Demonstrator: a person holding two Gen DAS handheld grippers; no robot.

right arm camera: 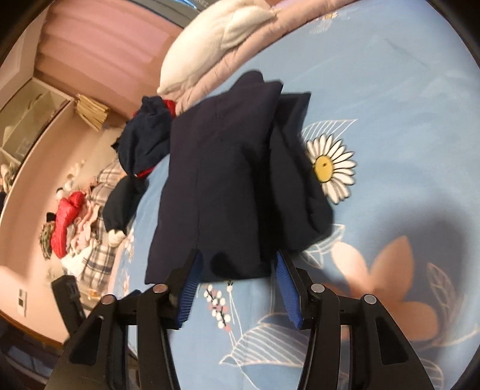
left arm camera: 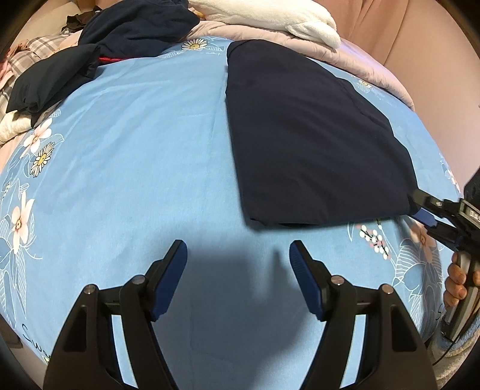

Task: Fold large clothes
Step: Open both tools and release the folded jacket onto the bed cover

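A navy garment [left arm camera: 309,135] lies folded flat as a long panel on the blue flowered bed sheet [left arm camera: 135,150]. My left gripper [left arm camera: 238,264] hovers open over bare sheet just in front of the garment's near edge, with nothing between its fingers. My right gripper [left arm camera: 417,207] sits at the garment's near right corner. In the right wrist view the navy garment [right arm camera: 228,180] runs away from my right gripper [right arm camera: 237,258]. Its near hem lies loosely between the parted blue pads [right arm camera: 288,282], which do not press on it.
A heap of dark clothes [left arm camera: 135,27] and a folded dark piece [left arm camera: 51,78] lie at the far left of the bed. A white fleece blanket [left arm camera: 270,21] rests on a pink quilt [left arm camera: 345,57] at the back. A hand [left arm camera: 456,285] holds the right gripper's handle.
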